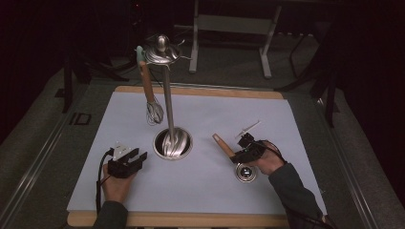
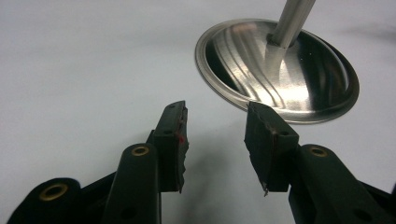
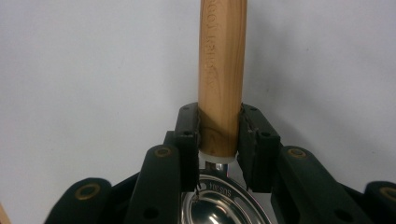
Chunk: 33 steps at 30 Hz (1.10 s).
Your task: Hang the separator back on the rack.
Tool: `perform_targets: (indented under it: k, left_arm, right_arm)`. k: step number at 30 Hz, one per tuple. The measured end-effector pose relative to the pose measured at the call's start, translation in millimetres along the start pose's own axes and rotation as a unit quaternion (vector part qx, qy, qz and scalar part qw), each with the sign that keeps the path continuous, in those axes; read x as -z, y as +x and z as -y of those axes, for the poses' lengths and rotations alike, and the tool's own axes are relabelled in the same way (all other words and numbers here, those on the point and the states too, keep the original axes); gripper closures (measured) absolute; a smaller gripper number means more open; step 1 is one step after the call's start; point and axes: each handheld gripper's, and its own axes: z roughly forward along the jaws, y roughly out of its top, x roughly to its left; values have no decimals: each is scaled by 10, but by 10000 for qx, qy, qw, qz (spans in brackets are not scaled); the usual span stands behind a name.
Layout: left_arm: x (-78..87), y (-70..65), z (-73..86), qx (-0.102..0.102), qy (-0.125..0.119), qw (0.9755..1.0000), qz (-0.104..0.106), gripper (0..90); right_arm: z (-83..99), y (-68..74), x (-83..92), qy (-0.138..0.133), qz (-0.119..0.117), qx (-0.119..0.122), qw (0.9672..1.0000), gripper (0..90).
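1. Right gripper (image 3: 218,140) has its two black jaws clamped on the lower end of a wooden handle (image 3: 222,70); the pads press the wood from both sides, just above the white collar where the handle meets the metal.
2. That handle belongs to a ladle: its shiny steel bowl (image 3: 219,205) sits right under the jaws in the right gripper view, with stamped lettering on the neck.
3. From the high view, the right gripper (image 1: 246,151) is at the right part of the white mat (image 1: 286,124), the wooden handle (image 1: 223,144) slants up and to the left from it, and the ladle bowl (image 1: 245,172) rests on the mat just in front of the person's right hand (image 1: 268,161).
4. Left gripper (image 2: 215,140) stands open with nothing between the jaws, hovering over bare mat close to the round steel base (image 2: 280,70) of the utensil stand.
5. In the high view the left gripper (image 1: 126,162) lies just left of that base (image 1: 173,143).
6. A steel pole (image 1: 168,95) rises from the base to a hook-ringed top (image 1: 162,51).
7. One whisk (image 1: 153,112) with a wooden handle hangs from the top, beside the pole.
8. Some small thin metal item (image 1: 248,128) lies on the mat behind the right gripper; too small to identify.
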Motion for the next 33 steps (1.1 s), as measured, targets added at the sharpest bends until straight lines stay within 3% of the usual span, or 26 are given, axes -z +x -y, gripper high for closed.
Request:
perform_targets:
  k: [9,16,25,33]
  left_arm:
    - [-1,2,0,9,1,10000,-4,591]
    - [-1,-1,0,1,2,10000,1,591]
    - [-1,-1,0,-3,6,10000,-4,591]
    - [0,-2,0,-15,7,10000,-7,591]
  right_arm:
    - [24,29,50,-250,82,-18,9997,713]
    - [65,50,113,-627,119,-140,9979,714]
    - [81,81,159,-923,67,-228,9954,714]
    - [67,149,217,-1241,-14,-58,9922,714]
